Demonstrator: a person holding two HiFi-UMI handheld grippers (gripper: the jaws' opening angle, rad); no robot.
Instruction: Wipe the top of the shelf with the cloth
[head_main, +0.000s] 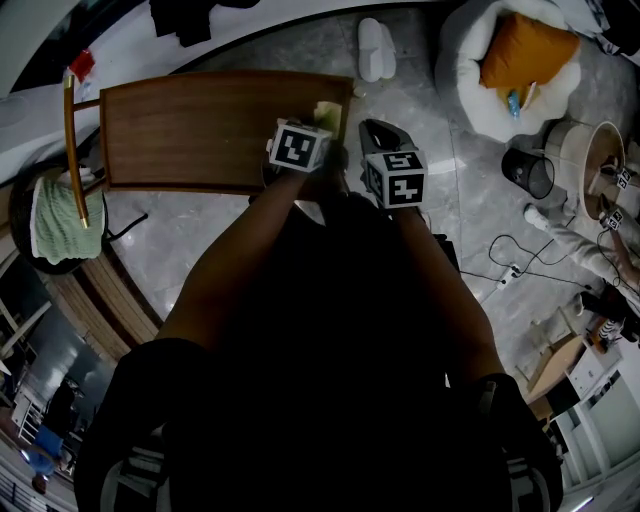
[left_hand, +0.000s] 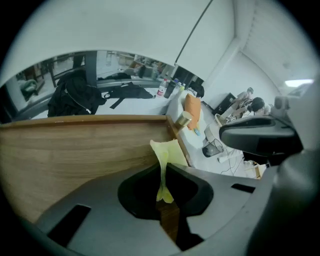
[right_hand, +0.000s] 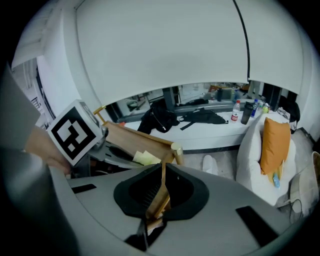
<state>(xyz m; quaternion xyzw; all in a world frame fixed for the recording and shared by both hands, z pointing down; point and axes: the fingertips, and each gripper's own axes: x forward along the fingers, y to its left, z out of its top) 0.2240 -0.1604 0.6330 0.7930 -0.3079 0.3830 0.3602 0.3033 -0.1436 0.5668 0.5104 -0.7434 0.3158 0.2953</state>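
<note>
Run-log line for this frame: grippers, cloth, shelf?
left gripper: shut on cloth | cloth: on shelf top, near corner | right gripper: shut on shelf side rail

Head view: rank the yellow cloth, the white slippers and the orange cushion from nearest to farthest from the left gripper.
1. Yellow cloth, in the left gripper's jaws.
2. White slippers, just beyond the shelf.
3. Orange cushion, far right.
</note>
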